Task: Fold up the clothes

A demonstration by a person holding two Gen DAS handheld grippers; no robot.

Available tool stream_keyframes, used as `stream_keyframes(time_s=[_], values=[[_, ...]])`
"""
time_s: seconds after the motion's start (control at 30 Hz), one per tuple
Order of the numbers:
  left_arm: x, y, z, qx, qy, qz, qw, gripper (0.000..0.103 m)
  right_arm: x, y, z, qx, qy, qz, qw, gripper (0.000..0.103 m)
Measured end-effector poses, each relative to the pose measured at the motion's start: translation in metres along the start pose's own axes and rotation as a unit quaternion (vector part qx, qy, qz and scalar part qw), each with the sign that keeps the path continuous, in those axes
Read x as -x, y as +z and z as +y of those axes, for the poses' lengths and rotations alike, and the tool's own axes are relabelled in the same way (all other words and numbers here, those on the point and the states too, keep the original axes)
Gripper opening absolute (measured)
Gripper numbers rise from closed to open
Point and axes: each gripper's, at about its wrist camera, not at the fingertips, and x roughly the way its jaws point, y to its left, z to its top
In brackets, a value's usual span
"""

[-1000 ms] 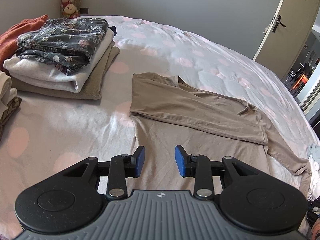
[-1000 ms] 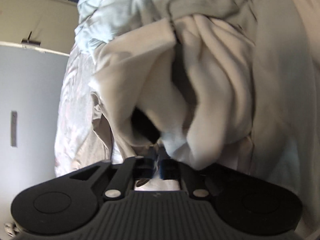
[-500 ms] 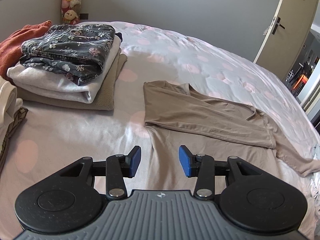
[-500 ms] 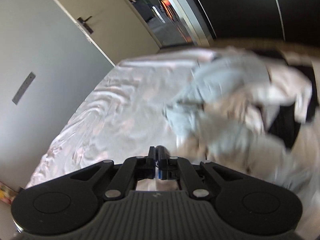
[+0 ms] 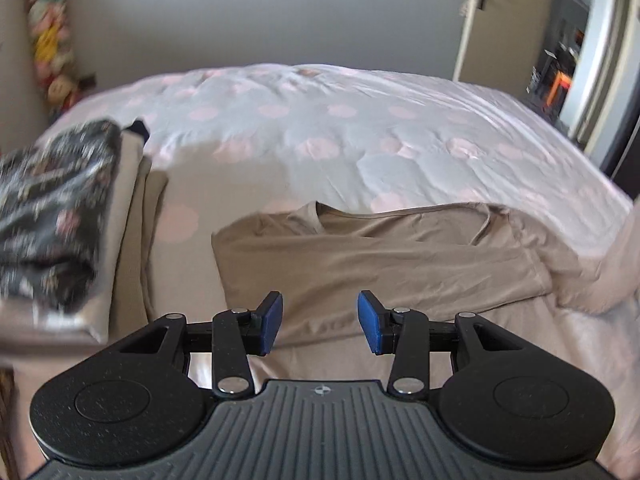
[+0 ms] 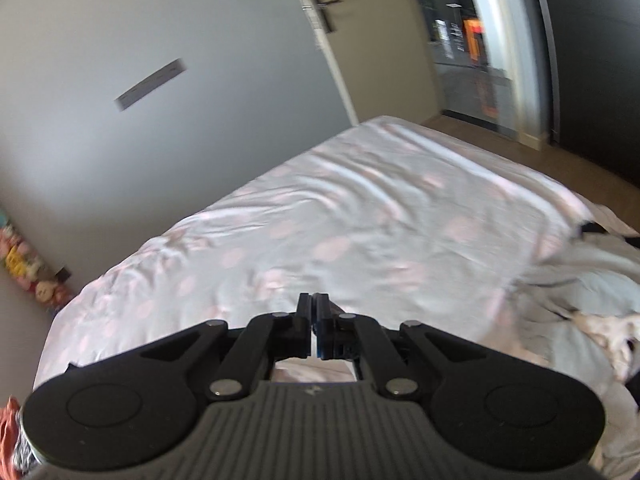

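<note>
On the bed point(image 5: 400, 136), under your left tool point(image 5: 320, 322), a tan long-sleeved top point(image 5: 380, 256) lies spread flat on the pink-dotted cover, its neckline towards the far wall and one sleeve folded across the chest. Your left tool hangs over the near part of that top with its blue pads point(image 5: 272, 322) parted and nothing between them; they touch no cloth. To the left of the top, just beside it, stands a stack of folded clothes point(image 5: 132, 232): a dark flowered piece point(image 5: 52, 216) on top, pale and beige pieces under it. The stack is blurred, so you cannot read its layers closely. At the right edge of the left view, a loose tan fold point(image 5: 608, 272) rises from the top's far sleeve side.

Your right tool point(image 6: 314, 326) is closed, its jaws pressed together. A thin sliver of pale cloth shows through the frame below the jaws, but whether the pads pinch cloth cannot be told from this view. It points over the open stretch of the bed cover point(image 6: 360, 220) towards the grey wall point(image 6: 160, 80) and the door point(image 6: 360, 32). To its right, at the bed's edge, lies a heap of unfolded laundry point(image 6: 580, 300), pale blue and cream, well apart from the tool. A row of soft toys point(image 6: 24, 268) stands against the wall at the far left.
</note>
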Motion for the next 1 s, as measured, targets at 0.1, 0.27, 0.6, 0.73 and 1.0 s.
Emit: stream_keyframes(time_s=[0.1,0.27,0.6,0.73,1.0], values=[[-0.018,-0.01,0.01,-0.02,0.022,0.007,0.9995,0.04,-0.006,-0.002,0.058,0.034,0.029,-0.002,0.999,0.003],[-0.038,-0.019,0.042,0.003,0.023,0.022,0.9995,0.039,-0.027,-0.015,0.152,0.095,0.069,0.001,0.993,0.003],[-0.038,-0.02,0.088,0.074,-0.018,-0.004,0.9971,0.04,-0.098,-0.101,0.295,0.183,0.136,0.105,0.968,0.003],[-0.038,-0.02,0.102,0.096,-0.021,-0.011,0.9951,0.04,-0.128,-0.146,0.323,0.207,0.143,0.152,0.956,0.003],[-0.041,-0.02,0.11,0.116,-0.027,-0.015,0.9928,0.04,-0.159,-0.187,0.323,0.203,0.143,0.199,0.948,0.013]])
